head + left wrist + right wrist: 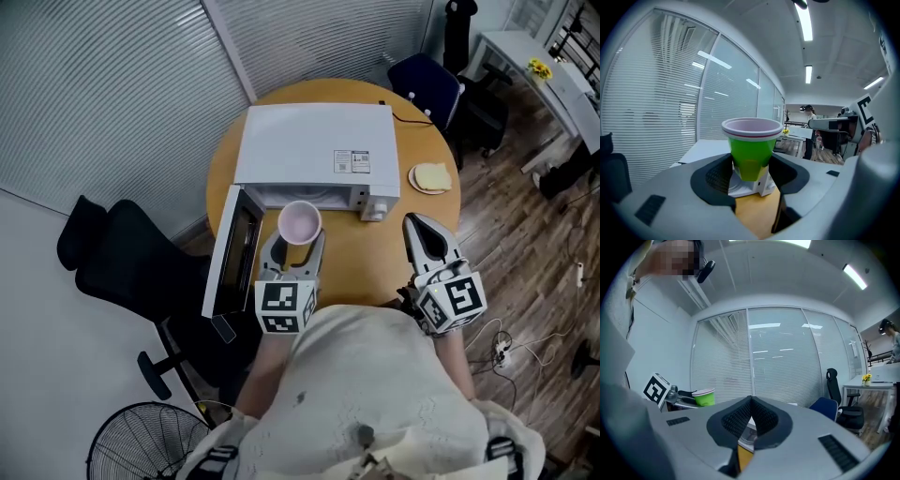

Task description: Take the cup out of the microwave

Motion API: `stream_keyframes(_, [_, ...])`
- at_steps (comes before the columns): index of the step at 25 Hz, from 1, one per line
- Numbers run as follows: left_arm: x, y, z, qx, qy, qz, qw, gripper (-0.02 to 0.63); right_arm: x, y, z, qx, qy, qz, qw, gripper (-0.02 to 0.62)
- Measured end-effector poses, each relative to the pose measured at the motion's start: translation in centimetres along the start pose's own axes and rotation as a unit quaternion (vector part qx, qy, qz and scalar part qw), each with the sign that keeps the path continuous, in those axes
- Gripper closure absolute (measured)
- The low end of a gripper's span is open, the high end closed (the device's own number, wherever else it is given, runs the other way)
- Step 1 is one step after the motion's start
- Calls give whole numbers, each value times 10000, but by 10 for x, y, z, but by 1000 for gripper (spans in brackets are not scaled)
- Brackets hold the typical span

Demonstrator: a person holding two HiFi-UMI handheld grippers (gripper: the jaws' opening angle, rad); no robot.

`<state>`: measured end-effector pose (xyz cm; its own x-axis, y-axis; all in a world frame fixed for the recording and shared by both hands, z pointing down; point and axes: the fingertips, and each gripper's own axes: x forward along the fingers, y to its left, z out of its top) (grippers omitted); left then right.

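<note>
The left gripper (298, 246) sits just left of centre in the head view. It points toward the top of the frame, its jaws partly apart and pressed on the sides of an upright cup (300, 223). The right gripper (419, 227) lies right of centre at about the same level, also pointing toward the top, its jaws closed together on nothing. Both grippers' marker cubes sit close against the person's chest.

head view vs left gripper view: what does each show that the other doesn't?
Head view only: the microwave door standing open, a plate on the table, a fan. Left gripper view only: the cup's green wall, pads pressed on it, a person far off. Both: the cup in the left gripper, table below.
</note>
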<state>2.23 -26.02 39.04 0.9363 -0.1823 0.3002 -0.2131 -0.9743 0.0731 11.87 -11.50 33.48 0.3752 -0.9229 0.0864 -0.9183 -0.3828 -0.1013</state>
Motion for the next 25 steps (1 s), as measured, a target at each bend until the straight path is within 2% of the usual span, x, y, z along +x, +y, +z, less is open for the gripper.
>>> stream_keyframes(4, [1, -2, -1, 36, 12, -60, 10000, 342, 2, 2, 0, -9, -12, 17, 10000, 588])
stream_keyframes(9, [3, -1, -6, 67, 90, -59, 9999, 342, 3, 3, 2, 239, -114, 85, 9996, 588])
stream_keyframes(25, [-1, -2, -14, 113, 108, -109, 9998, 341, 4, 16, -4, 99, -51, 259, 9996, 589])
